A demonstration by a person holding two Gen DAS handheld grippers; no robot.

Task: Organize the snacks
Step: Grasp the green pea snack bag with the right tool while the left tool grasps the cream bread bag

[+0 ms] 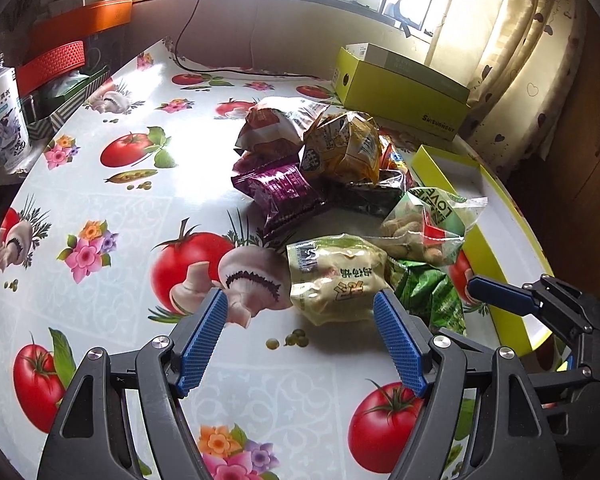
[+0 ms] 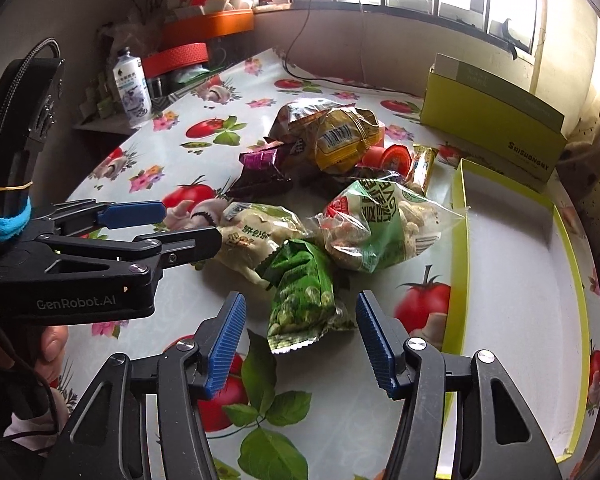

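Observation:
A heap of snack packs lies on the tomato-print tablecloth [image 1: 112, 208]. My left gripper [image 1: 299, 294] is open just short of a pale yellow-green pack [image 1: 336, 276], whose near end lies between the fingertips without touching them. My right gripper [image 2: 300, 298] is open around the near end of a green pea pack [image 2: 300, 292], and the pads stand clear of it. Behind are a clear peanut bag [image 2: 380, 224], a purple pack [image 1: 284, 192] and a yellow pack [image 2: 340, 140]. An empty yellow-green box tray [image 2: 512, 272] sits to the right.
A lidded yellow-green box [image 1: 400, 88] stands at the back right. A water bottle [image 2: 132, 84] and orange baskets [image 1: 56, 64] crowd the shelf on the left. A black cable [image 1: 220, 68] trails over the far table edge. A hand [image 2: 48, 344] holds the left gripper [image 2: 190, 222].

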